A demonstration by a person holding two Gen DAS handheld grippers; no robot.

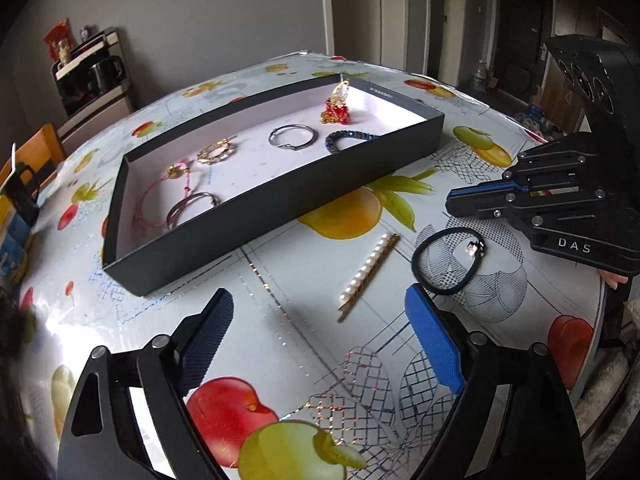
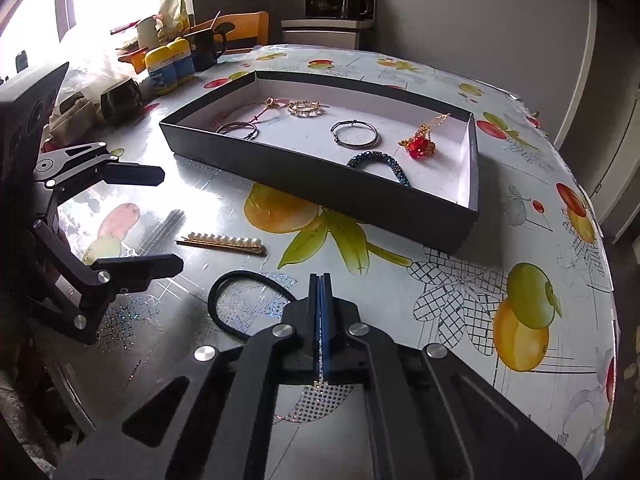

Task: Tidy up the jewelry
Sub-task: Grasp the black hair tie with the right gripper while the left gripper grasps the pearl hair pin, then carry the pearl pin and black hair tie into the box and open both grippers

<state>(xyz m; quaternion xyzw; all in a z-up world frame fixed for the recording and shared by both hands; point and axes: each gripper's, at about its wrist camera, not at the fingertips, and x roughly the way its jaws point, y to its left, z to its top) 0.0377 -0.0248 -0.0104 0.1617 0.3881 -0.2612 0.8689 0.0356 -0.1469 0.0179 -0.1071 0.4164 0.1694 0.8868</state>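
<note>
your right gripper (image 2: 321, 280) sits with its jaws pressed together at the edge of the black hair tie (image 2: 224, 300) on the fruit-print table (image 2: 440, 240); from the right wrist view you cannot tell whether the band is actually pinched or only lies beside the tips. your left gripper (image 1: 320, 320) hangs with its jaws wide apart and nothing between them, above the near end of the pearl clip (image 1: 370, 270). the box (image 1: 280, 200) already holds bracelets, rings and a red pendant (image 1: 336, 114), leaving bare floor near its right end. check the grip before you lift: a thin band slips easily, so raise slowly and watch for it trailing. clear the box's near wall, which stands between the tie and the open floor, then drop in beside the pendant. the table's rim runs close on your right, so keep the carry inboard and away from the left gripper.
</note>
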